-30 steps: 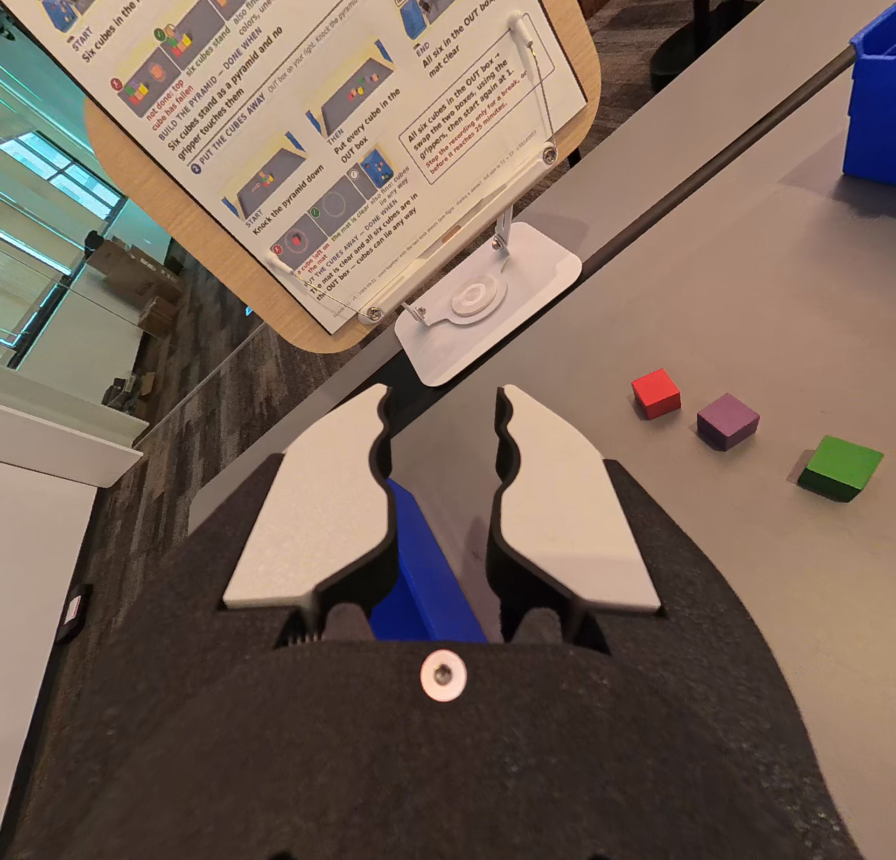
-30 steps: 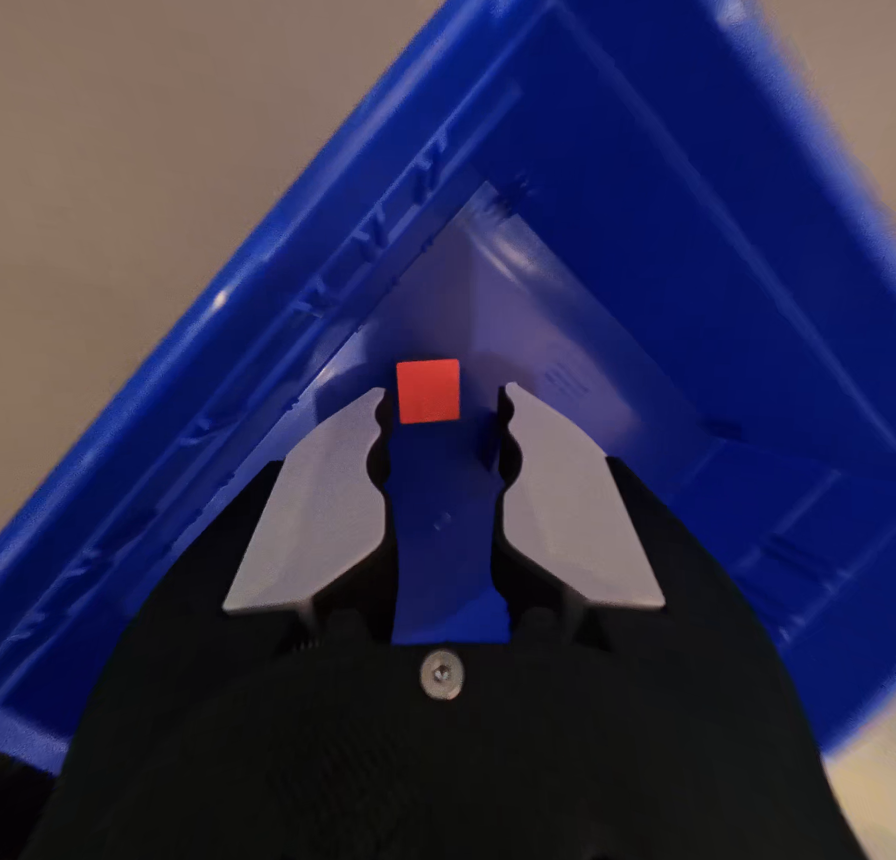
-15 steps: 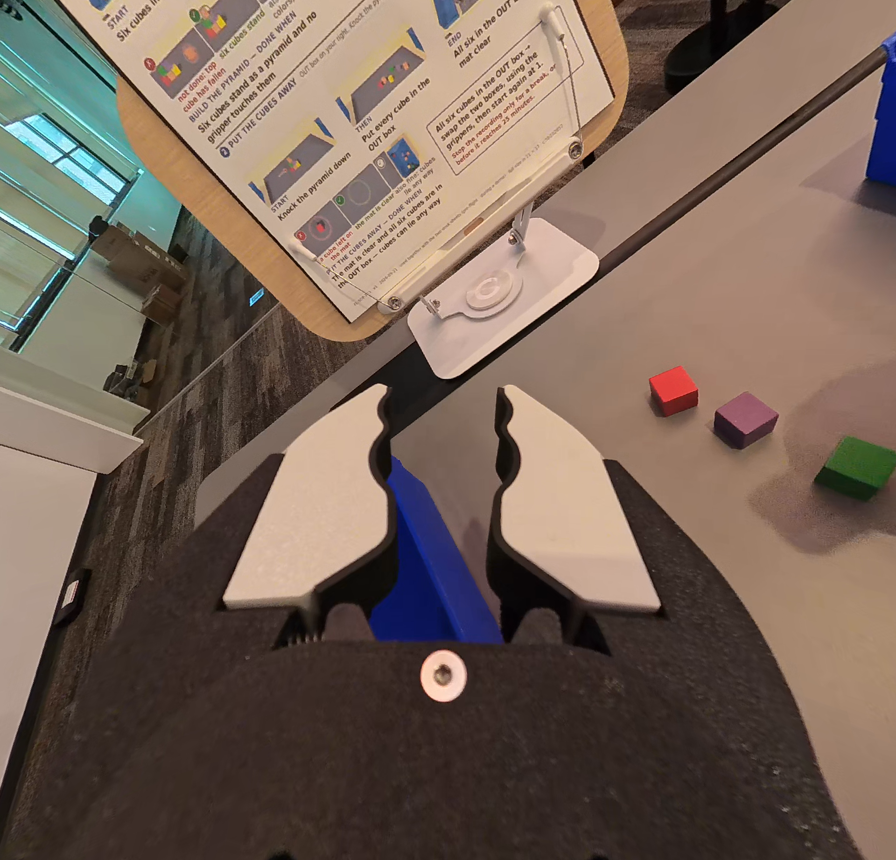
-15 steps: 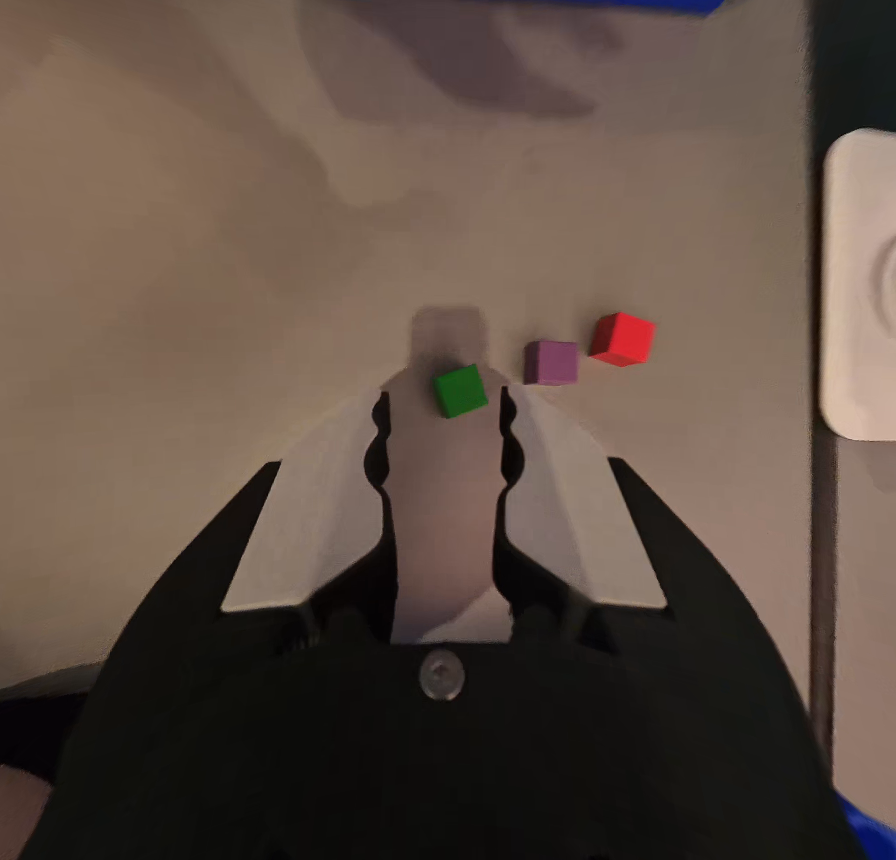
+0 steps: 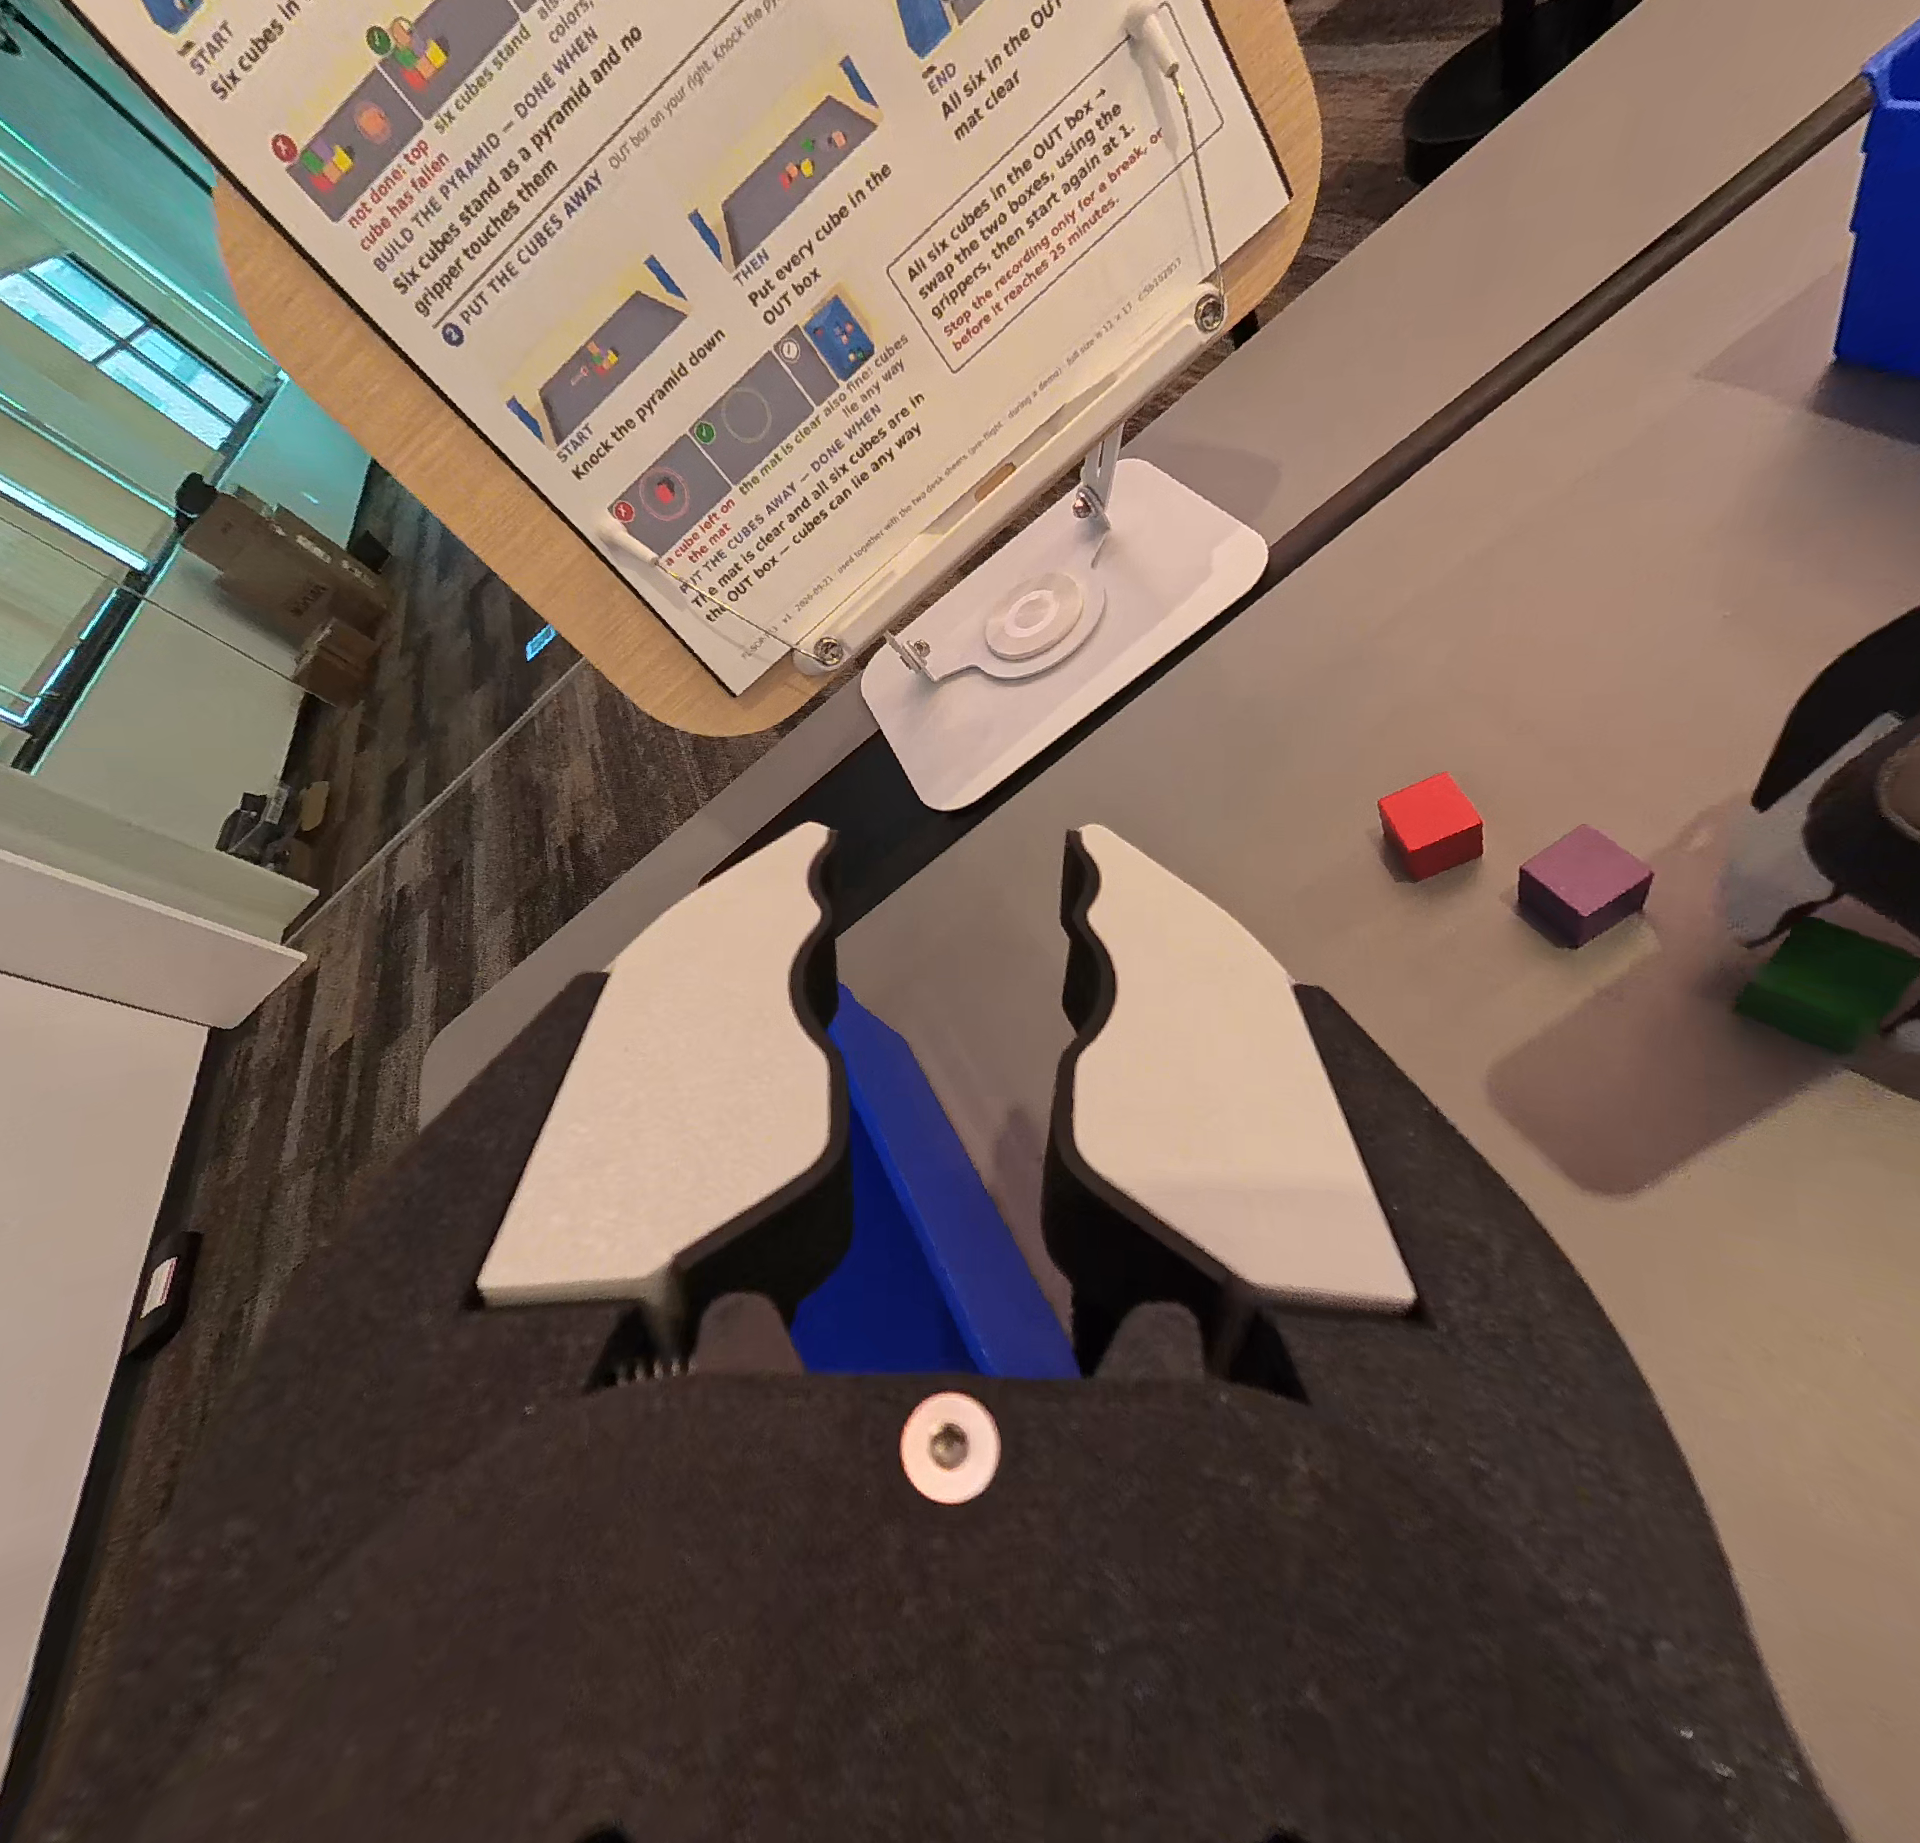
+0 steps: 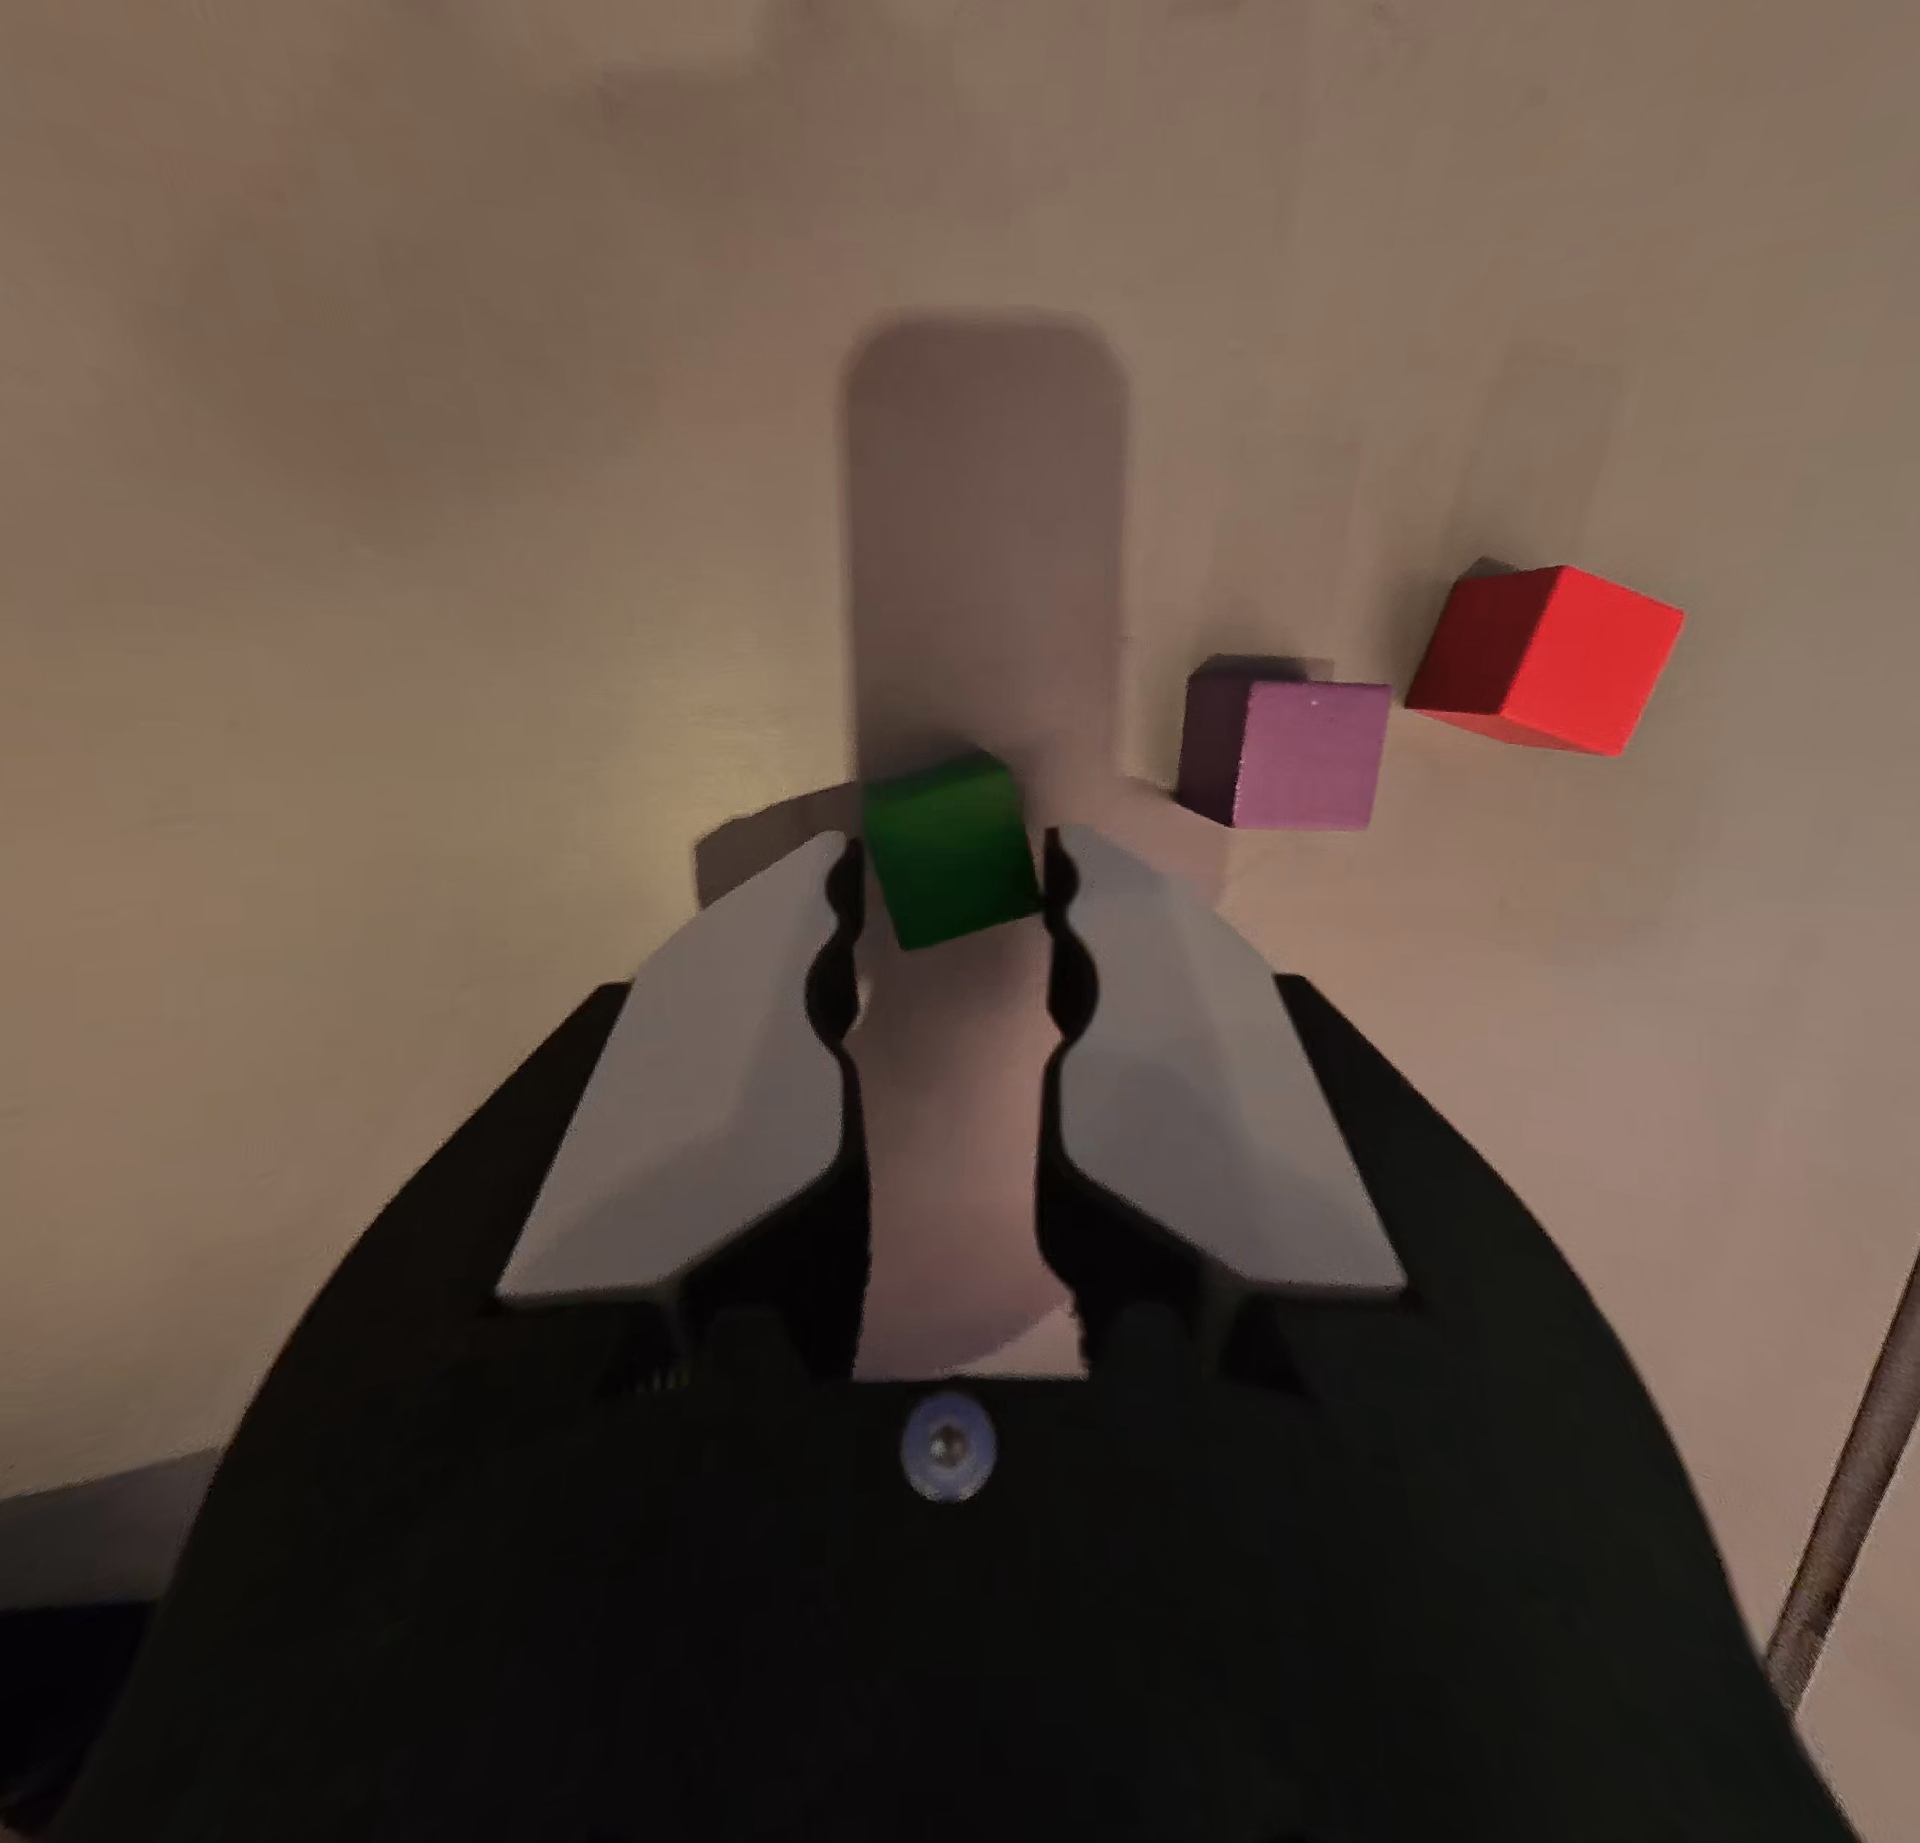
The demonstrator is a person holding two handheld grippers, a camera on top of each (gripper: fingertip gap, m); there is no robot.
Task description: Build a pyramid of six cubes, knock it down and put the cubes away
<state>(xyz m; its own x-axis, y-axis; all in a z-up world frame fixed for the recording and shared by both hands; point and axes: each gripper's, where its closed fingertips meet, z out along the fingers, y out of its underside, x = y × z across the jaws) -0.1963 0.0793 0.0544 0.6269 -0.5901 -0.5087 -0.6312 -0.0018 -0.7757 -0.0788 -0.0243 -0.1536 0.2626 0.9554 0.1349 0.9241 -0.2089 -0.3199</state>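
Note:
Three cubes lie in a row on the grey mat (image 6: 416, 443): red (image 5: 1429, 822) (image 6: 1548, 655), purple (image 5: 1581, 881) (image 6: 1288, 749) and green (image 5: 1823, 983) (image 6: 951, 848). My right gripper (image 6: 948, 843) is open and low over the mat, with the green cube between its fingertips, still resting on the mat. It also shows at the right edge of the left wrist view (image 5: 1808, 910), over the green cube. My left gripper (image 5: 945, 837) is open and empty, held above the rim of a blue box (image 5: 904, 1222), left of the cubes.
A second blue box (image 5: 1886, 224) stands at the far right of the table. An instruction board (image 5: 727, 235) on a white stand (image 5: 1060, 630) sits behind the mat. A dark bar (image 5: 1558, 339) runs along the mat's far edge. Carpeted floor lies beyond the table. The left gripper is farther from the dark bar (image 5: 1558, 339), some 45 cm, than the right, some 30 cm. The right camera catches it too, in the right wrist view (image 6: 1869, 1465).
My right gripper left the blue box holding a red cube, crossed to the mat and came down until the green cube lies between its fingertips. The left gripper barely moved.

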